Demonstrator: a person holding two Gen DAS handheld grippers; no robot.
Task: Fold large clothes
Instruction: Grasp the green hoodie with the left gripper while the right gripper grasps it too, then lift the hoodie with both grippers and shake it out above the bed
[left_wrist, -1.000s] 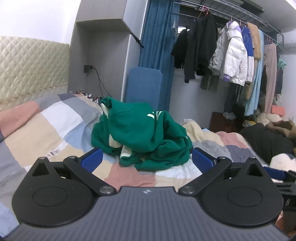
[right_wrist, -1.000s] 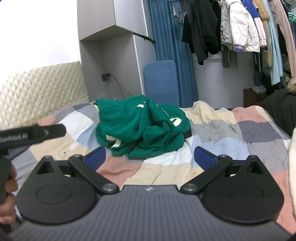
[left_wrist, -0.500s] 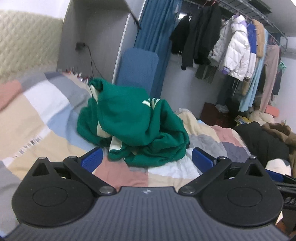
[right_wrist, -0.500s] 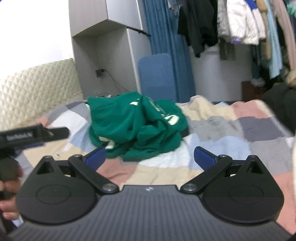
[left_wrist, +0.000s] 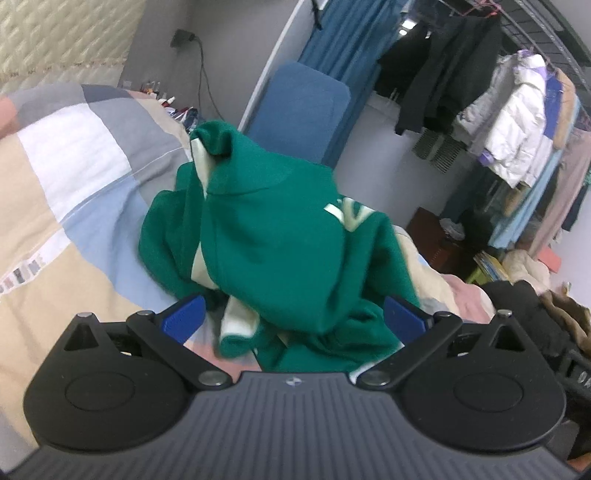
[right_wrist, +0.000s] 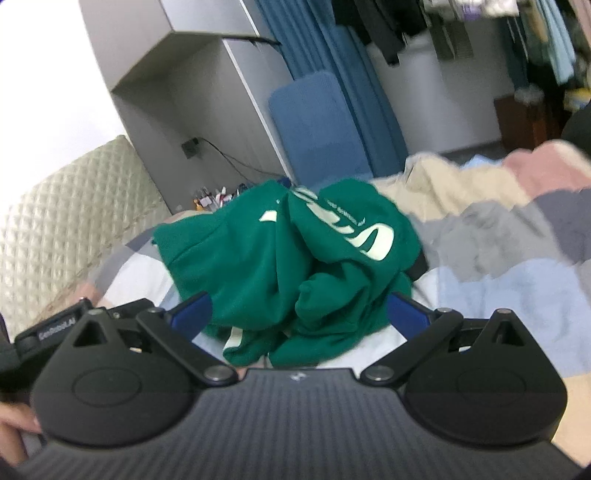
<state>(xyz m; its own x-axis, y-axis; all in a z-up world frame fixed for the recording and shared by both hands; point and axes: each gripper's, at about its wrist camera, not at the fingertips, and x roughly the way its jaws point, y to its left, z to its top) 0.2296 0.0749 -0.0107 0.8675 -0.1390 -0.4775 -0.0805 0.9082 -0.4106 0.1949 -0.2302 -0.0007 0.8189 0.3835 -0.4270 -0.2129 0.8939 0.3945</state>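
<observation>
Hand (right_wrist: 14, 417) showing only beside our right gripper (right_wrist: 299, 314); we are hovering both grippers, left gripper (left_wrist: 293, 314) included, jaws released, over crumpled green sweatshirt (left_wrist: 280, 240).

The green hoodie (left_wrist: 273, 240)'s near hem disappears behind the left gripper (left_wrist: 293, 317)'s body. Its white lettering (right_wrist: 365, 236) is motion-blurred (unreadable), and a hand (right_wrist: 14, 417) is cut off at the picture's left edge.

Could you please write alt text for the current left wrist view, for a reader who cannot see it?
A crumpled green sweatshirt lies heaped on a patchwork quilt, framed by the open left gripper and its blue fingertips. Behind stand a blue curtain and hanging coats.
</observation>
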